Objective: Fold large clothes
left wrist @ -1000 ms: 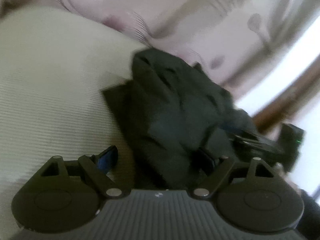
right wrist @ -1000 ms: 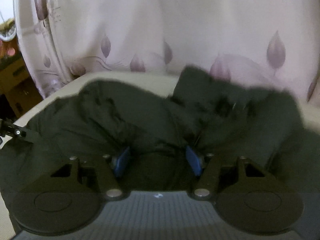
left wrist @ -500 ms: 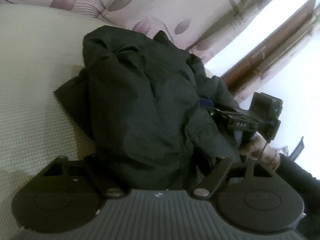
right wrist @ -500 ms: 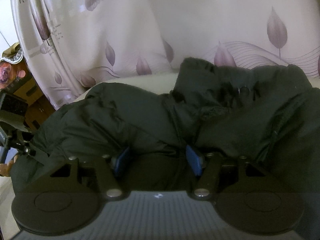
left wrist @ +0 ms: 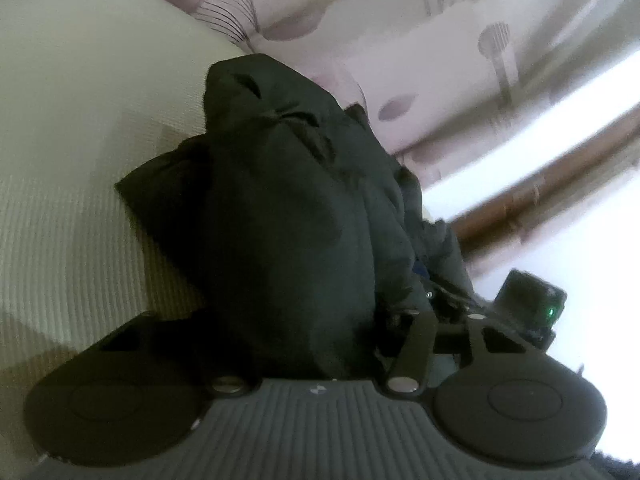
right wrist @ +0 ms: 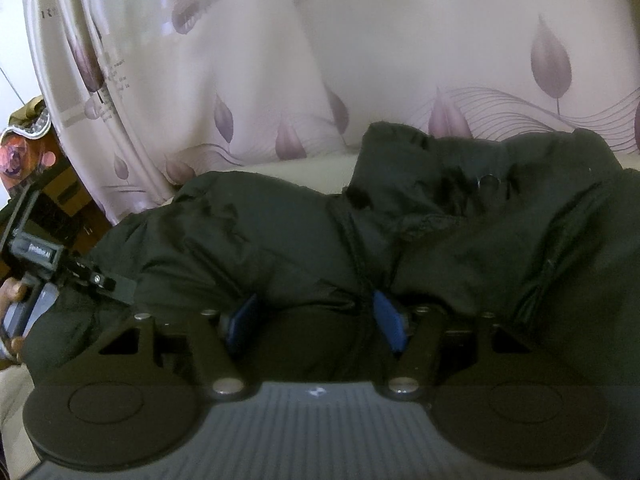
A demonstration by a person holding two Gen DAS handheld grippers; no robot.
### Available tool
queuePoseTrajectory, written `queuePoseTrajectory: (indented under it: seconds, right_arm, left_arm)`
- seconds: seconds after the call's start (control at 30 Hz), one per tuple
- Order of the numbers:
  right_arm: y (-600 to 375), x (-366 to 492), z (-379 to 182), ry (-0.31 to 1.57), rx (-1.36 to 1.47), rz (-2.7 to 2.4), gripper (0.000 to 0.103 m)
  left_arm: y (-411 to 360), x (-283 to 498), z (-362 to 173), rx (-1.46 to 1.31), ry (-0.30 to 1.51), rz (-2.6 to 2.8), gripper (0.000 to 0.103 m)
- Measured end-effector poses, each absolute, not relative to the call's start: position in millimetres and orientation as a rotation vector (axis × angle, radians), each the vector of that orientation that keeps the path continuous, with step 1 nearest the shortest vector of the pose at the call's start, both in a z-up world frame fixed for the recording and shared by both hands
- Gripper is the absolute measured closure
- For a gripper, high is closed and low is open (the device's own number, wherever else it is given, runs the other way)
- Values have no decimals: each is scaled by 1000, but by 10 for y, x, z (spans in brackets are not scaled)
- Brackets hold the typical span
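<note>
Nearest the left wrist camera, the left gripper [left wrist: 304, 320] is buried in a thick bundle of the dark jacket [left wrist: 288, 216]; its jaws have just been closing, the cloth fills the gap between them and hides both fingertips, so it appears to be clamped on the fabric, though the pads themselves cannot be seen. From the right wrist camera, the right gripper [right wrist: 316, 316] has its two blue pads [right wrist: 386, 320] pressed against a bunched fold of the same jacket [right wrist: 280, 240], with a dark drawstring running down just beside the right-hand pad; the jaws are gripping that fold at a moderate width. The jacket lies crumpled across a cream ribbed bedcover [left wrist: 80, 160], spreading from the grippers outward, its puffy sleeve or hem humped to the left in the right view and its collar region with a small ring-shaped snap [right wrist: 486, 180] further back. At the left edge of the right view the other gripper's body appears, held by a person's hand [right wrist: 14, 292]. Beyond the jacket hangs a pale curtain [right wrist: 360, 60] printed with mauve leaf shapes, and past it in the left view a brown wooden frame [left wrist: 540, 196] beside bright light.
</note>
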State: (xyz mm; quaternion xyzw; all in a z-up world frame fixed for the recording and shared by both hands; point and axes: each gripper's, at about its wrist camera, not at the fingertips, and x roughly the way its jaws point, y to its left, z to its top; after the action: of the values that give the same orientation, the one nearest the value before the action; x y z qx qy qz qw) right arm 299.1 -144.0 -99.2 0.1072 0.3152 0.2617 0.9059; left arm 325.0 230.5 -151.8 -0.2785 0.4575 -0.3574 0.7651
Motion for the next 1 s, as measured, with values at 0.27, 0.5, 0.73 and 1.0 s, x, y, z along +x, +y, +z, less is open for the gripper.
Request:
queuePoseTrajectory:
  seconds: [0.27,0.5,0.73,1.0]
  right_arm:
    - [-1459,2933,-981,673,237,605,37]
    - [-1289,2458,-926,707,221,726,37]
    - [-1261,2400,-910,702,262,726,37]
    - [-1897,2471,-1125,615,801,825,37]
  left_arm:
    - [2246,2718,-1292,-687,935,-716,77]
    - [2670,2090,-1312,-821,999,-644,76]
    - [2897,2297,-1495,-771,995,-664,38]
    - [2695,2363,-1496,-645,963,-722,60]
